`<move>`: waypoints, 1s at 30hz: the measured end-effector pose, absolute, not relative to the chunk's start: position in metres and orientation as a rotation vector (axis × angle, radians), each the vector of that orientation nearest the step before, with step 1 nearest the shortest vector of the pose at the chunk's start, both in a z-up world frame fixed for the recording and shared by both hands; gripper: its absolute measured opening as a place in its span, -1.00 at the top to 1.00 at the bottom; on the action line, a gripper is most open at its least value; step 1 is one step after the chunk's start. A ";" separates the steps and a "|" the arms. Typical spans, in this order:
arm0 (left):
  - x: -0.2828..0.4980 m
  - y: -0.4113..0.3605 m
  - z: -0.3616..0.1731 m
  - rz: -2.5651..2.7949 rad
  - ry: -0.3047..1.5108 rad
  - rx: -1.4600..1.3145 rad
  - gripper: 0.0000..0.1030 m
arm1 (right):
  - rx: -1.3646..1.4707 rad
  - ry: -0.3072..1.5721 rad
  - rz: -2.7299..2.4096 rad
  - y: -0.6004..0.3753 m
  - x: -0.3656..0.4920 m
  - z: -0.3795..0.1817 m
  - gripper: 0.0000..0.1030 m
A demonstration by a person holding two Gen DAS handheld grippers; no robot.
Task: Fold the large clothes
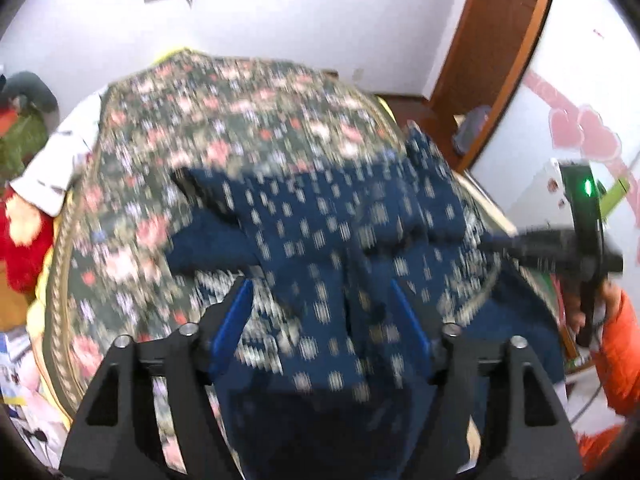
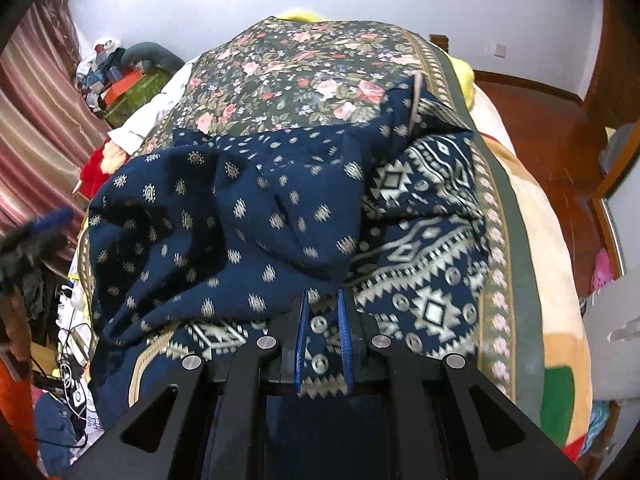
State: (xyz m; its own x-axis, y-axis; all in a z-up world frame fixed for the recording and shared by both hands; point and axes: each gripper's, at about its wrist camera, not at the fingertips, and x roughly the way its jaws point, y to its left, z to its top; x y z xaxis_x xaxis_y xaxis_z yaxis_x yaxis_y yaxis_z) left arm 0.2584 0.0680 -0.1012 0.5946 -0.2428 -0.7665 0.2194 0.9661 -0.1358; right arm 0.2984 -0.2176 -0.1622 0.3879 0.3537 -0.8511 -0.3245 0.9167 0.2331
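The navy patterned garment (image 2: 256,216) lies bunched across the near end of the bed, on its floral bedspread (image 2: 304,76), with the right tool (image 2: 324,312) pinched narrowly on its patterned hem and the left tool (image 1: 322,312) spread wide above the blurred cloth, gripping nothing.

A bed (image 2: 532,216) carries a dark floral bedspread with pink roses and a patterned border (image 2: 296,68). On the bedspread, toward the bed's near edge, lies a crumpled navy garment with cream geometric motifs (image 2: 248,216). White cloth (image 2: 132,132) rests at the left edge.
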 end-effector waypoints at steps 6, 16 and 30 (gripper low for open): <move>0.324 0.061 -0.117 -0.261 0.944 -0.096 -0.37 | -0.048 1.086 0.416 -0.196 0.318 -0.172 0.78; 0.338 0.048 -0.229 -0.270 1.179 -0.075 -0.40 | -0.135 1.156 0.400 -0.195 0.335 -0.210 0.79; 0.327 0.059 -0.243 -0.231 1.163 -0.129 -0.66 | -0.267 1.162 0.314 -0.193 0.318 -0.218 0.78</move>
